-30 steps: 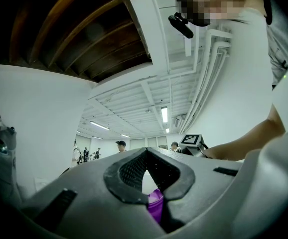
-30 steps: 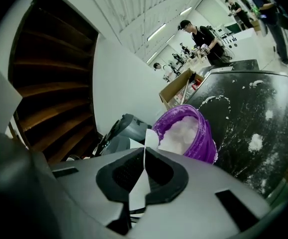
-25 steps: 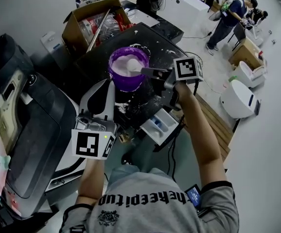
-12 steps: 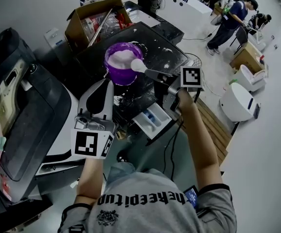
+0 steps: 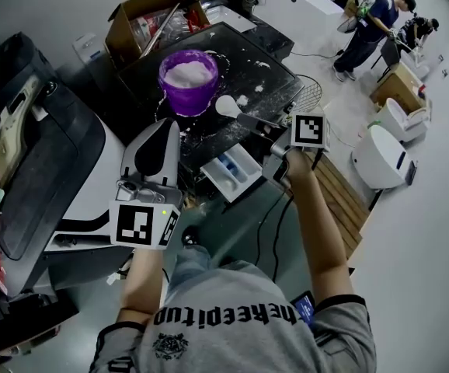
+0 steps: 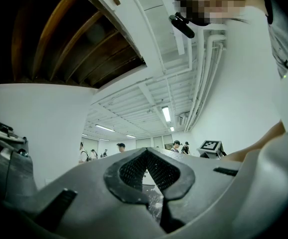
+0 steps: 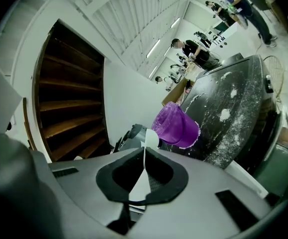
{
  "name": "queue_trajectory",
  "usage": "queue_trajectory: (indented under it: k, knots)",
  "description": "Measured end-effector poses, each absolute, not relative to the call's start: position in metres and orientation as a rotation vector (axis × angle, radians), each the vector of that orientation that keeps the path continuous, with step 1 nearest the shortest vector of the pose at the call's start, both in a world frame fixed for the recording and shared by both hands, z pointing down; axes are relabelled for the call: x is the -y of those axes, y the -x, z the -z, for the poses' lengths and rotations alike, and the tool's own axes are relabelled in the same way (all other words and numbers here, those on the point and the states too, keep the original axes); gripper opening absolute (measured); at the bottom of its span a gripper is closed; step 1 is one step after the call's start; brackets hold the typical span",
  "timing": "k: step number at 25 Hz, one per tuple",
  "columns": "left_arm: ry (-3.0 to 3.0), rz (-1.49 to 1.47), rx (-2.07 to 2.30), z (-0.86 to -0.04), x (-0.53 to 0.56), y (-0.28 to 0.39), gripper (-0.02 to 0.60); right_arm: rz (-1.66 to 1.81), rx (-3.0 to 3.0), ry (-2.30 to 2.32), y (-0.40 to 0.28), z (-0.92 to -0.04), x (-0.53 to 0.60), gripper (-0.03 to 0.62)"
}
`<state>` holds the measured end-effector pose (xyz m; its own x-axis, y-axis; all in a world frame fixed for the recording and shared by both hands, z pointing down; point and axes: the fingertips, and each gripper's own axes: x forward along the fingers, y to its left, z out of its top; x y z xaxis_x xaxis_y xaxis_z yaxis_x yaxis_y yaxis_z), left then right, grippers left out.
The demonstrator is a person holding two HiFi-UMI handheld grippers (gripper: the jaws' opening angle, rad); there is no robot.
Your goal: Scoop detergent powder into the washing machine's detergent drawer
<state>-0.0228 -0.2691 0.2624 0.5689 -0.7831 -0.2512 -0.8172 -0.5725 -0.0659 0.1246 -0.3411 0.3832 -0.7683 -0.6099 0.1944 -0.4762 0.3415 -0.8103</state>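
Note:
A purple bucket [image 5: 187,80] of white detergent powder stands on the black, powder-dusted washer top [image 5: 267,72]. My right gripper [image 5: 266,124] is shut on the handle of a white scoop [image 5: 226,106], whose heaped bowl hangs over the washer top between bucket and drawer. In the right gripper view the scoop [image 7: 151,139] sticks up from the jaws in front of the bucket [image 7: 176,126]. The open detergent drawer [image 5: 232,169] juts out below the washer's front edge. My left gripper [image 5: 161,130] is shut on nothing, left of the drawer, pointing upward.
An open cardboard box [image 5: 143,22] sits behind the washer. A dark machine [image 5: 38,169] stands at the left. A white appliance [image 5: 380,158] and a wooden pallet [image 5: 341,193] are at the right. People [image 5: 368,22] stand at the back right. Spilt powder [image 5: 248,99] dots the washer top.
The right gripper has lifted the filled scoop out of the bucket and carried it toward the front, nearer the drawer. The left gripper has hardly moved.

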Motion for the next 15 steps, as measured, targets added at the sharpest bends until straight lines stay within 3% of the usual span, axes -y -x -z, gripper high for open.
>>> queue_trajectory:
  k: [15]
  knots:
    - [2.6, -0.26, -1.435, -0.275, 0.212, -0.003, 0.003, 1.489, -2.434, 1.069, -0.163, -0.444, 0.276, 0.006]
